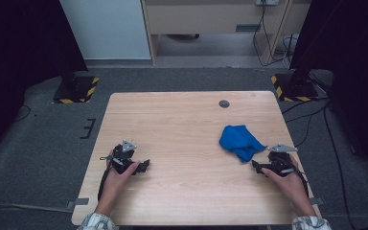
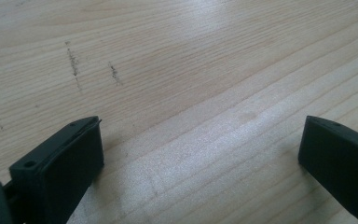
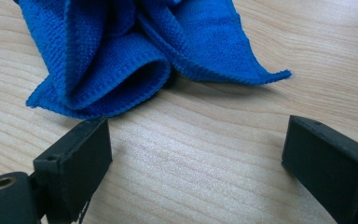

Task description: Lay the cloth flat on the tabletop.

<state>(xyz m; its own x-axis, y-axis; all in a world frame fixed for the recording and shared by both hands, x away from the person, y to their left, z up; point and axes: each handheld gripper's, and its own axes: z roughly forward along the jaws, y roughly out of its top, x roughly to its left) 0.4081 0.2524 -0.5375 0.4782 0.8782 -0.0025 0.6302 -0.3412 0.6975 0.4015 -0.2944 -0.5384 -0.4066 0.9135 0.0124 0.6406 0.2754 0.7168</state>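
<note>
- The blue cloth (image 1: 240, 141) lies crumpled on the wooden table (image 1: 182, 124), on the right half and nearer the person's edge than the far edge.
- The right gripper (image 1: 258, 166) rests on the table just beside the cloth, at its near right corner. In the high view its jaws point left toward the cloth's lower tip; the two look close together, and contact cannot be confirmed from that view.
- In the right gripper view, the cloth (image 3: 135, 51) sits directly ahead of the jaws and slightly to their left. Its folded, rounded edge reaches almost to the tip of the left jaw. A thin pointed corner of the cloth extends toward the right, ahead of the gap.
- The right gripper (image 3: 198, 140) stands with its jaws spread wide. Bare table shows between them; no part of the cloth is inside the gap, and neither pad presses on it.
- The left gripper (image 1: 145, 166) rests on the left half of the table, well apart from the cloth, with its jaws pointing right toward the table's middle.
- In the left gripper view, the left gripper (image 2: 200, 140) also has its jaws spread wide. Between and ahead of them is bare wood grain with two short dark scuff marks (image 2: 93, 67) farther off.
- Each gripper is held by one of the person's hands, the forearms entering from the near edge of the table.
- A small round dark insert (image 1: 224, 103) sits in the table near its far edge, beyond the cloth and well apart from it.
</note>
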